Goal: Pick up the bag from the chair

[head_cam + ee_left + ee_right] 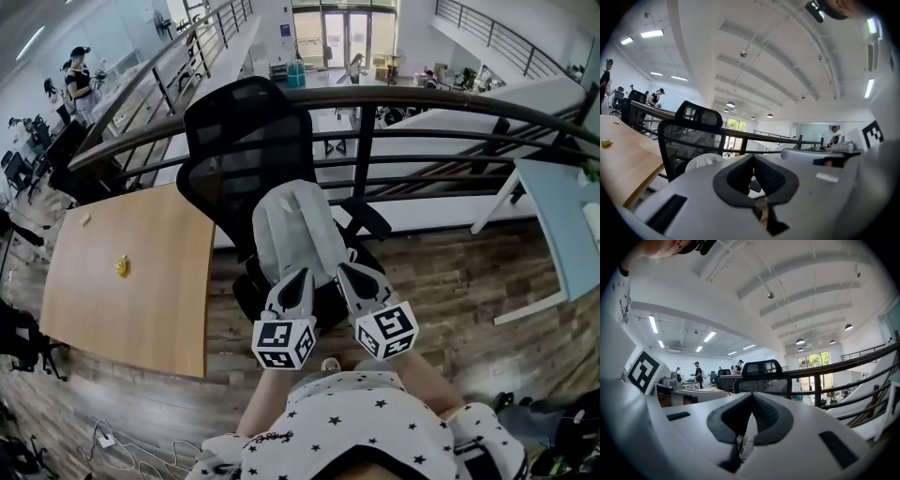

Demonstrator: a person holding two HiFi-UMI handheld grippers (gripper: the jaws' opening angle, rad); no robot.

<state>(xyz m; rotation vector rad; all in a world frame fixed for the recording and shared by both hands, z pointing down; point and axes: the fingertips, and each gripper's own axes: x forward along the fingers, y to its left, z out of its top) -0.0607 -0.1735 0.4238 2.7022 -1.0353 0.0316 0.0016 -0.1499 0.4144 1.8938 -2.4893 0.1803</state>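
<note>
A light grey backpack (292,230) stands upright on the seat of a black mesh office chair (242,131), leaning on its backrest. Both grippers point at the bag's lower part from the near side. My left gripper (302,274) and my right gripper (343,270) are side by side, jaws shut, with nothing gripped. In the left gripper view the shut gripper (753,156) faces the chair (693,133), with the pale bag (704,161) showing past its left jaw. In the right gripper view the shut gripper (752,394) points at the chair's headrest (761,369).
A wooden table (131,272) stands just left of the chair. A dark railing (375,98) runs behind it, over a drop to a lower floor. A pale desk (562,216) is at the right. Cables (112,441) lie on the plank floor near left.
</note>
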